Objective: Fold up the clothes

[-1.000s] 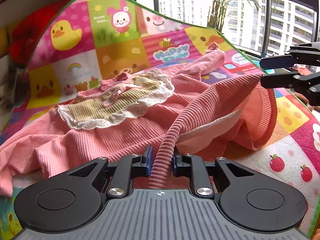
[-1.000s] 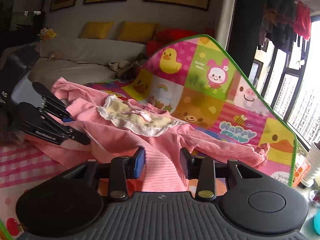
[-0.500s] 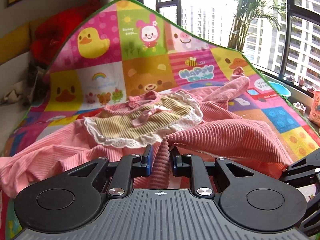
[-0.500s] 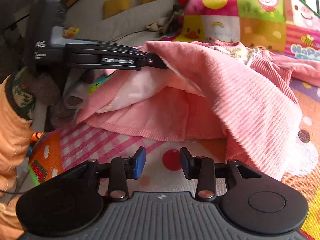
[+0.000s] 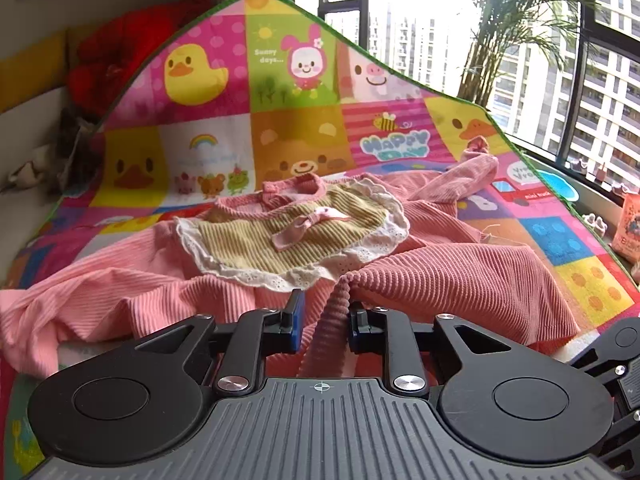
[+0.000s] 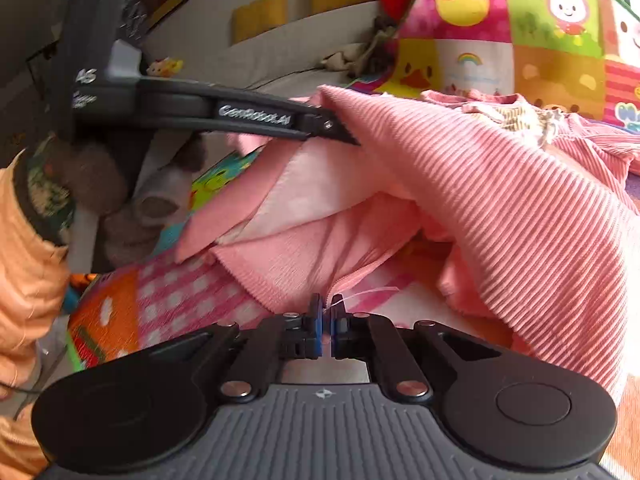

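A pink ribbed child's dress (image 5: 448, 280) with a beige lace-trimmed bib (image 5: 296, 236) lies on a colourful play mat (image 5: 280, 136). My left gripper (image 5: 324, 314) has a fold of the dress hem between its fingers, with a gap at the left pad; in the right wrist view (image 6: 344, 136) it holds that hem lifted and folded over. My right gripper (image 6: 326, 330) is shut on the thin lower hem edge of the dress (image 6: 312, 248) near the mat. The right gripper's body shows at the lower right of the left wrist view (image 5: 612, 364).
The mat curls up against a sofa (image 6: 288, 56) with yellow cushions (image 6: 260, 20) and a red plush (image 5: 132, 52). A window with a plant (image 5: 512, 40) is beyond the mat. My orange-sleeved arm (image 6: 24, 264) is at the left.
The right gripper, open and empty half a second ago, has closed on the lower hem. The left gripper has carried its hem toward the bib and its jaws have widened slightly.
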Demonstrator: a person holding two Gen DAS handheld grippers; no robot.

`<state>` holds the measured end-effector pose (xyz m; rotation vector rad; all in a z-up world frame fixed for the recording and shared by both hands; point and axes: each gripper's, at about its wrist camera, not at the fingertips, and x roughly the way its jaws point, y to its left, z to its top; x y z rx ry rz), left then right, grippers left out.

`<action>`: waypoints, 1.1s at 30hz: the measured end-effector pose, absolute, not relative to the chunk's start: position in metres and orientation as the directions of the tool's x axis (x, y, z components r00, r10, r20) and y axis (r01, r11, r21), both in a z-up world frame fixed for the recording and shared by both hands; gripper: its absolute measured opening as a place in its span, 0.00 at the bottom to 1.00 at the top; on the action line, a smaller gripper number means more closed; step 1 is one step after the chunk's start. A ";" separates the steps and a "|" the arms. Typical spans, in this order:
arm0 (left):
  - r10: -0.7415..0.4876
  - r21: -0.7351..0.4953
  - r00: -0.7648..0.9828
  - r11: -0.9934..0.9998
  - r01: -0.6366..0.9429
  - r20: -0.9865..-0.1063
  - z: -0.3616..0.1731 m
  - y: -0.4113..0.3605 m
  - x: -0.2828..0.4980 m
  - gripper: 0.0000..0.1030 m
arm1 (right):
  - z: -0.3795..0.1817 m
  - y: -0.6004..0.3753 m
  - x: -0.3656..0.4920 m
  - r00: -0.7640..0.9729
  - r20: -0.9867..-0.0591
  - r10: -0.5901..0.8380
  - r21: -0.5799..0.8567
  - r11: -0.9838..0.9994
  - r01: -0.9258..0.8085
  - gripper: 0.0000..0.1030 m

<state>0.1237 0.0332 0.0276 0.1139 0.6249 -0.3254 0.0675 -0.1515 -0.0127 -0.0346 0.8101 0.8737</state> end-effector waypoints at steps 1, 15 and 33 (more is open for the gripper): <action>-0.266 0.008 0.761 0.942 0.336 -0.591 0.028 0.033 0.123 0.24 | -0.012 -0.152 0.062 0.355 -0.657 0.665 0.278 0.651 -0.706 0.04; -0.262 -0.003 0.759 0.946 0.324 -0.597 0.026 0.036 0.127 0.24 | -0.008 -0.163 0.055 0.652 -0.643 0.401 -0.159 0.763 -0.626 0.10; -0.257 -0.010 0.758 0.949 0.314 -0.600 0.025 0.037 0.126 0.26 | -0.013 -0.160 0.049 0.757 -0.558 0.338 -0.327 0.750 -0.576 0.22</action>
